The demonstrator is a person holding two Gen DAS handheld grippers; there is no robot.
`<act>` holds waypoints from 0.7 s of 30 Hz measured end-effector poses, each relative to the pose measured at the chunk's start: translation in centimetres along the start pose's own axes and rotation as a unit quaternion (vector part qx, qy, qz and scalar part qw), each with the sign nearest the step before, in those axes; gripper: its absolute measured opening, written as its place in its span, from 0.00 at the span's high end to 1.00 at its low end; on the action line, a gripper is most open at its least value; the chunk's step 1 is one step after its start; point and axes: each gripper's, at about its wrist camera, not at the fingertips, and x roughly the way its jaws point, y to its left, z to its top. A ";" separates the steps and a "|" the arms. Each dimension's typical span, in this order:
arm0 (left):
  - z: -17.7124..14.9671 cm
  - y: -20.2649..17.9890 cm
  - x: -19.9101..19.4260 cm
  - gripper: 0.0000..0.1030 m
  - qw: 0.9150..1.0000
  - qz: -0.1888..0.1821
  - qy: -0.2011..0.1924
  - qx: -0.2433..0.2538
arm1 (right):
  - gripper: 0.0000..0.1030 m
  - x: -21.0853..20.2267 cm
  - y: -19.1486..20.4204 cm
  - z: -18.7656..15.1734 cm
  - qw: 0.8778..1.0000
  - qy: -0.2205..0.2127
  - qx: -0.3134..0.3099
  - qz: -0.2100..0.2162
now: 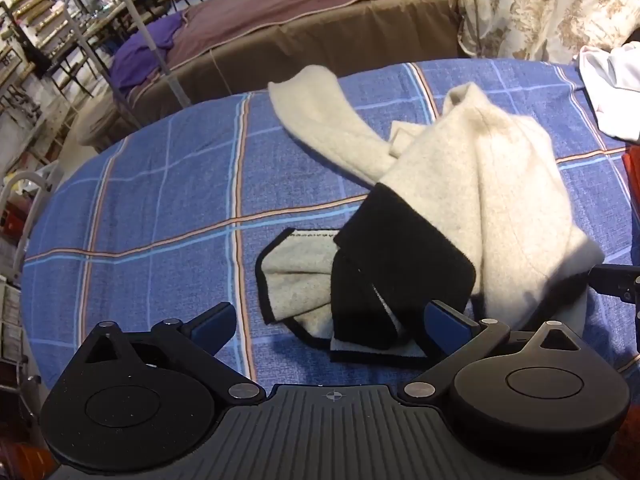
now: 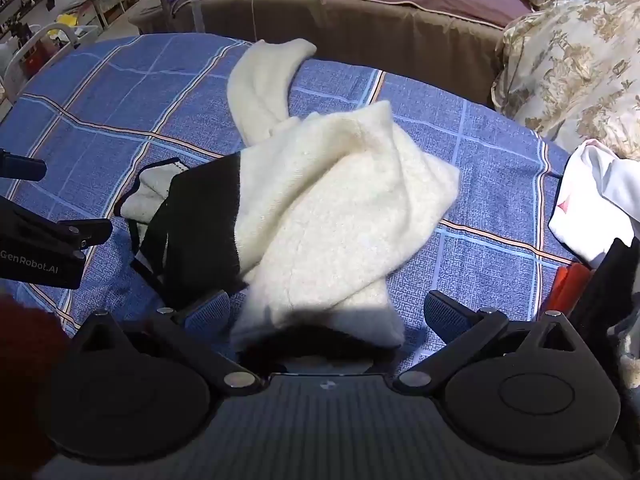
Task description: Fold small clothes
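A cream fleece garment [image 1: 492, 184] with black trim [image 1: 396, 272] lies crumpled on the blue plaid cloth [image 1: 160, 184]. One sleeve stretches toward the far edge. My left gripper [image 1: 332, 320] is open, its fingers either side of the black-trimmed near corner, just above the cloth. In the right wrist view the same garment [image 2: 340, 208] lies bunched with its black part [image 2: 200, 232] at the left. My right gripper [image 2: 328, 312] is open, with the garment's near edge between its fingers. The left gripper [image 2: 60, 240] shows at the left edge there.
A white garment [image 2: 596, 200] and something red-orange [image 2: 568, 280] lie at the table's right edge. A floral cushion [image 2: 580, 64] and a brown sofa [image 2: 360, 20] stand behind. Shelves and chairs [image 1: 48, 40] fill the far left.
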 end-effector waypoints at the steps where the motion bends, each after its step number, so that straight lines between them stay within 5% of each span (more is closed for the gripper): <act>1: 0.0 0.1 0.1 0.00 1.000 -0.005 0.003 -0.005 | 0.00 0.0 0.0 0.0 1.000 0.000 0.000 0.000; 21: -0.1 0.2 0.2 0.00 0.999 -0.028 0.000 -0.018 | 0.00 0.2 0.0 -0.3 1.000 0.006 0.001 0.002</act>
